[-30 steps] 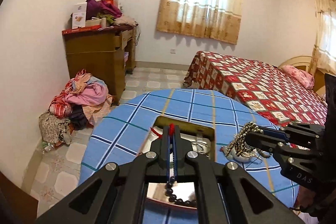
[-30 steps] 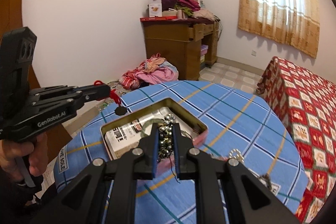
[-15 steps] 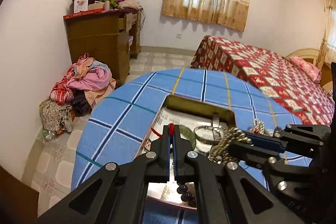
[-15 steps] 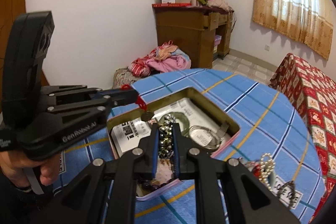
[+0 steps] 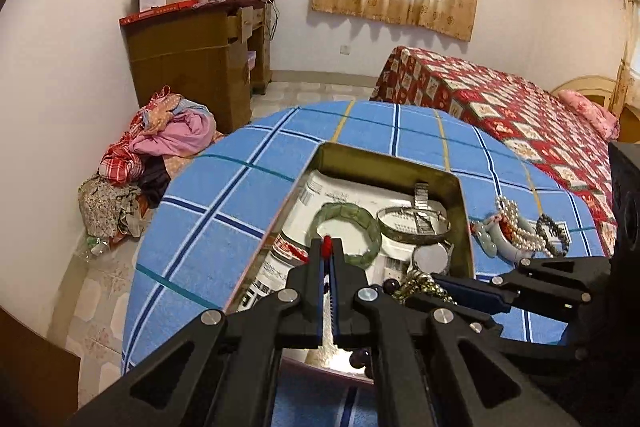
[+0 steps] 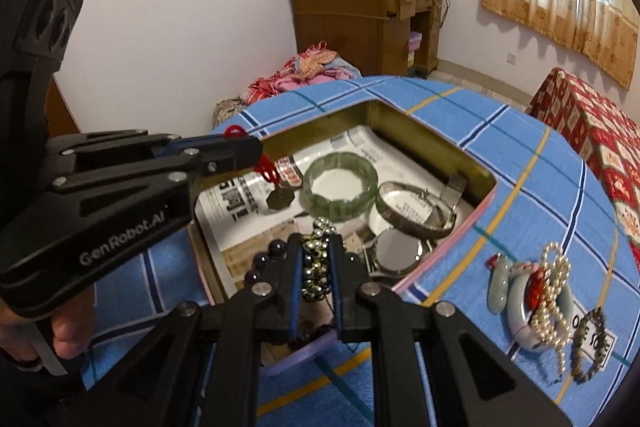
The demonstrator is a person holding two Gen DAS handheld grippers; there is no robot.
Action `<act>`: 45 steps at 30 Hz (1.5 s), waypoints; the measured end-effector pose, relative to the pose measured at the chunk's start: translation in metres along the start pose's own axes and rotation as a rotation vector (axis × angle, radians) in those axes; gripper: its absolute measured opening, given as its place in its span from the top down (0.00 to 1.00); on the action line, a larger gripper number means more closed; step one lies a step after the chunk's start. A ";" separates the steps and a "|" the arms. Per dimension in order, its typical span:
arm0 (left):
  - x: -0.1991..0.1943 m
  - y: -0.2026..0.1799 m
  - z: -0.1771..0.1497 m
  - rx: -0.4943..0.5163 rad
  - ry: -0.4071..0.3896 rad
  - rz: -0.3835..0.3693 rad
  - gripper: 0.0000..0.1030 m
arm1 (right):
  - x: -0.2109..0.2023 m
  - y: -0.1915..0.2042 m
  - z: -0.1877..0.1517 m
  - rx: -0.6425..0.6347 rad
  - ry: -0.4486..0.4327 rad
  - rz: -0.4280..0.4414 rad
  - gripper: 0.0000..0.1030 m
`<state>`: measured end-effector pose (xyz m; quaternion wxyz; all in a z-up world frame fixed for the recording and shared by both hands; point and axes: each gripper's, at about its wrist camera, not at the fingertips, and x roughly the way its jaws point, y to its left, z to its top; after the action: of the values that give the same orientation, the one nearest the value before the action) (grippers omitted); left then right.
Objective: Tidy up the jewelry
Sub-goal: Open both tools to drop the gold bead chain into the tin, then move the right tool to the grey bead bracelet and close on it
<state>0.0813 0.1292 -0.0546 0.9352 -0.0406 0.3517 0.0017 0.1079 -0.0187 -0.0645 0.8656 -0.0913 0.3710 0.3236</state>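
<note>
The right gripper (image 6: 316, 271) is squeezed tight on a shiny bead bracelet (image 6: 317, 259), low over the near end of the tin box (image 6: 404, 115). The left gripper (image 6: 256, 151) is pinched together on a red cord (image 6: 267, 165), and a dark pendant (image 6: 280, 199) hangs from it over the box.

To do this step well, I think each hand should go down slowly until its piece rests on the paper at the bottom. Then it should let go and lift straight up. The pendant should land in the bare spot on the paper, not on the green bangle (image 6: 340, 183). The beads should go down beside the dark purple beads (image 6: 268, 259), not on top, so they don't tangle.

Farther in the box lie a silver bangle (image 6: 416, 207) and a round watch face (image 6: 398, 251). Out on the blue checked cloth (image 6: 520, 163), beside the box, a pile of pearls (image 6: 554, 291) and jade pieces still waits.

Some things are hard to see. The right gripper's arms hide the near edge of the box. The pile on the cloth is so tangled that I cannot count its pieces. In the left wrist view, the pendant is hidden behind the fingers.
</note>
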 end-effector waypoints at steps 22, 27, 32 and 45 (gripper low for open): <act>-0.014 -0.043 0.003 0.033 -0.048 0.014 0.26 | -0.053 -0.039 -0.027 0.077 -0.105 -0.128 0.38; -0.007 -0.079 0.008 0.102 -0.046 -0.010 0.26 | -0.065 -0.079 -0.047 0.173 -0.090 -0.236 0.38; 0.005 -0.119 0.010 0.179 -0.037 -0.029 0.26 | -0.074 -0.126 -0.063 0.281 -0.067 -0.353 0.38; 0.067 -0.173 0.011 0.277 0.057 -0.122 0.42 | -0.058 -0.182 -0.070 0.366 0.050 -0.392 0.54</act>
<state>0.1444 -0.0445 -0.0772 0.9199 0.0674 0.3719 -0.1047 0.1512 -0.2164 -0.0883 0.9045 -0.0115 0.4196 0.0751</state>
